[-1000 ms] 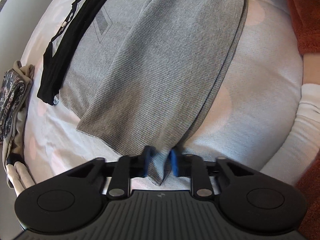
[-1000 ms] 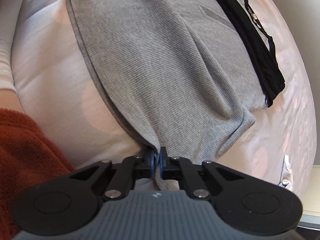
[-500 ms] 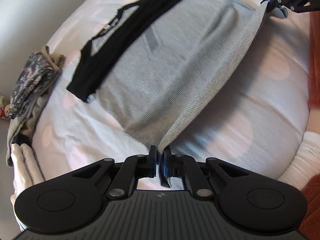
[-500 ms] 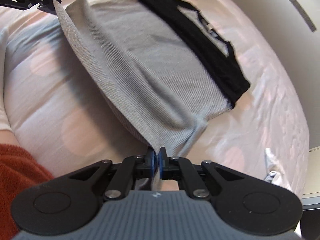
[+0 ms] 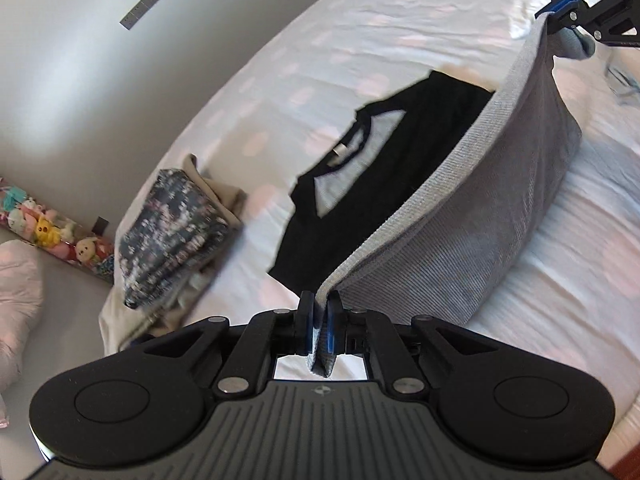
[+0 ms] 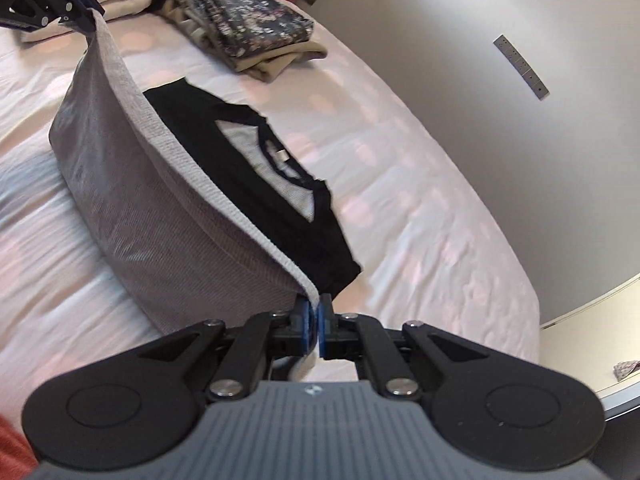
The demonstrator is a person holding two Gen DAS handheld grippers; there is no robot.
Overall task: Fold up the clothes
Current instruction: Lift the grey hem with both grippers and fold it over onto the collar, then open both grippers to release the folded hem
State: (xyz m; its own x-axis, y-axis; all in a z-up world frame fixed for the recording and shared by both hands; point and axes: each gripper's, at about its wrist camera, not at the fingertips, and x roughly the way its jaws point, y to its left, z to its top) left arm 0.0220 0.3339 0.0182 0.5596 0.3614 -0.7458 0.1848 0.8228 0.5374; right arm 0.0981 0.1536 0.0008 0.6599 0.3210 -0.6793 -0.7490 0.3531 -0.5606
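A grey ribbed shirt (image 5: 492, 220) with black shoulders and collar (image 5: 360, 168) lies on the white bed. Its bottom hem is lifted off the bed and stretched between both grippers. My left gripper (image 5: 319, 320) is shut on one hem corner; it shows in the right wrist view (image 6: 86, 8) at the top left. My right gripper (image 6: 316, 320) is shut on the other hem corner of the shirt (image 6: 160, 200); it shows in the left wrist view (image 5: 560, 4) at the top right. The black collar part (image 6: 280, 184) lies flat on the bed beyond the raised hem.
A pile of folded clothes, dark patterned over beige (image 5: 176, 220), sits near the bed's edge, also in the right wrist view (image 6: 252, 28). White folded items (image 6: 120, 2) lie beside it. The bed sheet (image 6: 420, 220) has pink dots. Stuffed toys (image 5: 52, 232) line the wall.
Both grippers have lifted the hem and carried it over the shirt towards the black collar end. The grey body has gone from lying flat to standing up as a fold.
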